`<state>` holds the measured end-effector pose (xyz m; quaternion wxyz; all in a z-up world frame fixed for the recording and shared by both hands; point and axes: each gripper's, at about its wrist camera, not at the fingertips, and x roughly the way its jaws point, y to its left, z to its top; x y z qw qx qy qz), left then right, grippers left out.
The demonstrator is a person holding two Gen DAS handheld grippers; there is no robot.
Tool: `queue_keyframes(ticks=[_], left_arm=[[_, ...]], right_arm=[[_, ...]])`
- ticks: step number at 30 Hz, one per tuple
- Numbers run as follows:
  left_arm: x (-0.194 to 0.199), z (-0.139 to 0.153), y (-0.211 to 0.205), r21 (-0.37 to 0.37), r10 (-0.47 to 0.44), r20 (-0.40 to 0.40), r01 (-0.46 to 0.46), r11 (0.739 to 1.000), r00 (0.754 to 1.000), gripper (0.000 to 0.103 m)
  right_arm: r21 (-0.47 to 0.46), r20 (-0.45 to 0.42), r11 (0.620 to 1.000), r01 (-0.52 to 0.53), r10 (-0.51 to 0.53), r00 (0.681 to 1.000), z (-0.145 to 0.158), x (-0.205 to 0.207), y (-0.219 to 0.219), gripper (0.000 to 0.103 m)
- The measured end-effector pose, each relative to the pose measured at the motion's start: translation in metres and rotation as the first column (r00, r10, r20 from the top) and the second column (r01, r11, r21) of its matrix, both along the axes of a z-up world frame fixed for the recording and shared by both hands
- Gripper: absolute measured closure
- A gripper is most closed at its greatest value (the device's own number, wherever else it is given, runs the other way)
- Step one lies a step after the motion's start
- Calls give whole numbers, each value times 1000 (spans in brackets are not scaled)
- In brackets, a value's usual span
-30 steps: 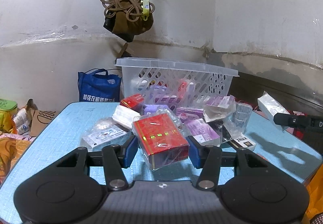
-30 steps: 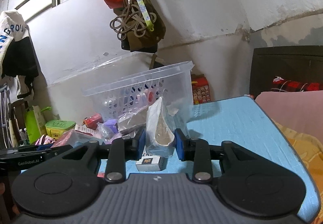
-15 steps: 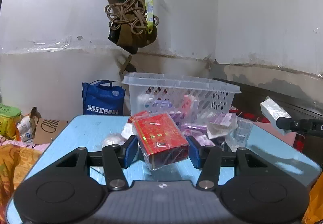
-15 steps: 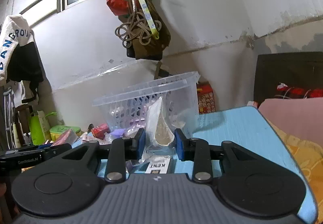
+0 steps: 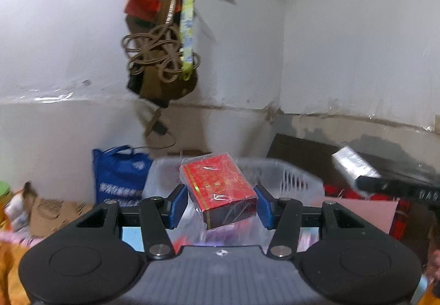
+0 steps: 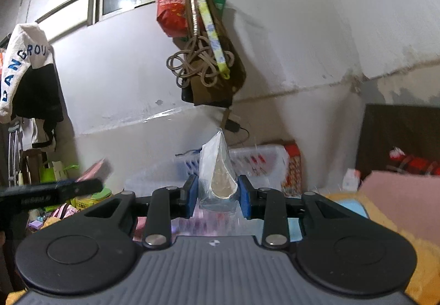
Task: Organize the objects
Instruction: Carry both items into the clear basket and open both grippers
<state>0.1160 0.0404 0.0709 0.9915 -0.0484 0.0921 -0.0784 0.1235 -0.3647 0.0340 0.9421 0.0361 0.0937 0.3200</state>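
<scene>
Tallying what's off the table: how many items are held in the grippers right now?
2. A red box wrapped in clear film sits between the left gripper's fingers; a clear plastic packet is pinched by the right gripper. Both hang before the white basket.

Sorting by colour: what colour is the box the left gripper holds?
Red, gold print; clearest in the left wrist view: box.
</scene>
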Motion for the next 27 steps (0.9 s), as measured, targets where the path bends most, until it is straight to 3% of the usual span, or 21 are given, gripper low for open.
queue_keyframes(ticks=[5,9,10,11,12,13,14,15,18,22,24,27], left_arm=[[69,36,-16,28,-10,-73,12,1000,997,47],[115,34,-25,46,1,-143,6,999,990,46],[124,32,-27,45,3,-153,5,999,988,39],[132,28,-30,56,8,-166,1,998,986,21],[139,23,-33,77,23,-181,-9,997,983,14],[143,17,-36,99,41,-193,-22,995,980,11],[144,12,-38,116,47,-201,-24,993,979,11],[143,7,-37,115,45,-207,-22,993,977,11],[119,-1,-20,52,23,-201,-13,999,979,11],[47,-20,9,-19,-20,-147,18,1000,989,11],[21,-35,25,-54,-8,-135,0,999,991,11],[0,-53,35,-14,38,-131,-40,999,991,11]], right_arm=[[-89,-13,996,-24,23,1000,25,47,32,68],[-152,-48,988,-36,29,998,23,74,56,68],[-170,-61,984,-57,47,997,20,80,61,66],[-192,-72,979,-74,61,996,19,84,66,62],[-207,-75,976,-70,56,996,16,86,69,47],[-208,-62,977,-41,29,998,14,85,68,29],[-203,-47,979,-19,10,999,12,83,66,22],[-193,-38,981,-7,-1,999,10,80,62,13],[-132,-59,991,-1,-7,998,0,57,37,13],[-25,-109,1000,-18,15,994,-35,0,1,0],[-10,-102,1000,-19,18,995,-59,-34,-9,0],[-18,-107,1000,-9,7,994,-89,-70,-12,1]])
